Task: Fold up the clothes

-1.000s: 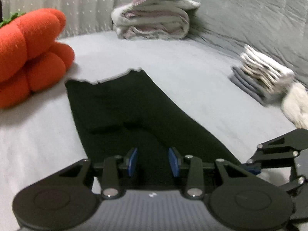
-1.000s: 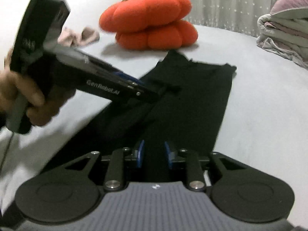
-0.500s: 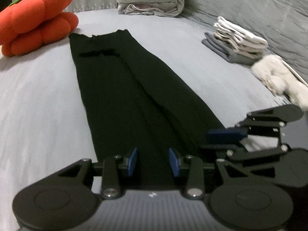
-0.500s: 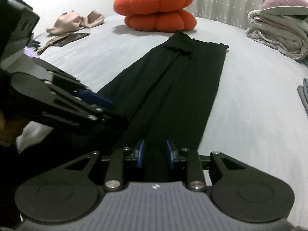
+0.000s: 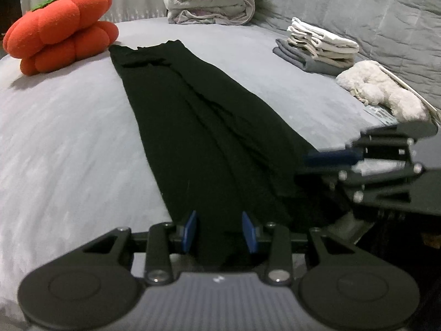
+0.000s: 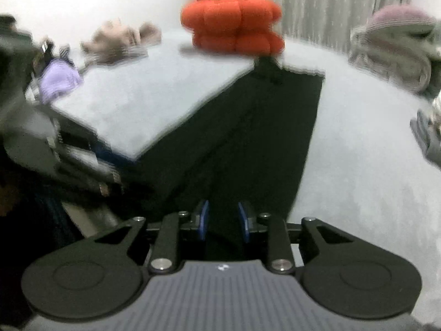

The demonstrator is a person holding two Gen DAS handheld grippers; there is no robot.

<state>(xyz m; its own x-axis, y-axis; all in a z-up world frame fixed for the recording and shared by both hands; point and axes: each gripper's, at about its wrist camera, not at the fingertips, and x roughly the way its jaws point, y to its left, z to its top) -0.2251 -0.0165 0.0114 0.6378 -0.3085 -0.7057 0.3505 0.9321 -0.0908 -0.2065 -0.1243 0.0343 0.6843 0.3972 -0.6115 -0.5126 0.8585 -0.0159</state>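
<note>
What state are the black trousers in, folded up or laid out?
Laid out: the black trousers stretch full length across the bed, legs overlapped lengthwise, far end beside the orange cushion. No crosswise fold yet.

A grey bed (image 5: pixel 69 138) carries black trousers (image 5: pixel 198 127) stretching ahead of the jaws, an orange pumpkin cushion (image 5: pixel 60 30) beyond-left, and folded clothes (image 5: pixel 317 49) beyond-right.

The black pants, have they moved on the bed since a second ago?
Yes. The black pants now lie stretched long toward the camera; their far end, which overlapped the orange pumpkin cushion's base earlier, now sits just clear of it, drawn nearer.
</note>
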